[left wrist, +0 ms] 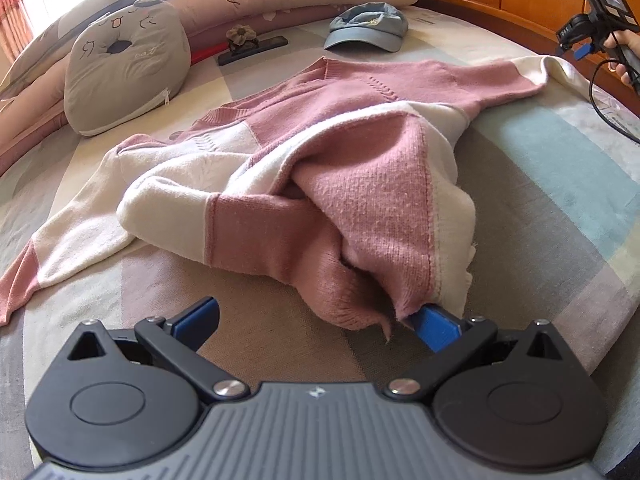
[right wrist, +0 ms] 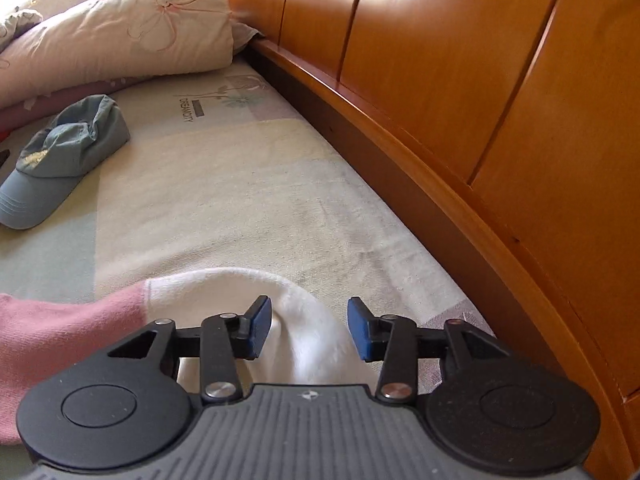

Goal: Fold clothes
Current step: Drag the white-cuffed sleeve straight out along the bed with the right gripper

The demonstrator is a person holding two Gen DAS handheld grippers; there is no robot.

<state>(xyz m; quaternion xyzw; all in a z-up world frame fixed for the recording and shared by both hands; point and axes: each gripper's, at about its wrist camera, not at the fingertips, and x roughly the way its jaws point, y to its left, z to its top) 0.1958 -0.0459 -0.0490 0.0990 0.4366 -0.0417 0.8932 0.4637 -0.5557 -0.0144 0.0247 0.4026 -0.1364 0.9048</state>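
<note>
Your left gripper (left wrist: 316,320) is spread wide over the bed (left wrist: 560,200); its right finger (left wrist: 436,326) is tucked under the bunched hem of the pink-and-white sweater (left wrist: 360,184), touching the knit without pinching it, and the fingertip is hidden by the fabric. Your right gripper (right wrist: 308,330) is also spread apart, its fingers either side of the sweater's white sleeve end (right wrist: 296,312), which lies on the bed beside the wooden headboard (right wrist: 460,80). A blue cap (right wrist: 60,160) rests farther up, near the folded quilt (right wrist: 120,40). A grey cat cushion (left wrist: 124,68) sits left of the sweater.
</note>
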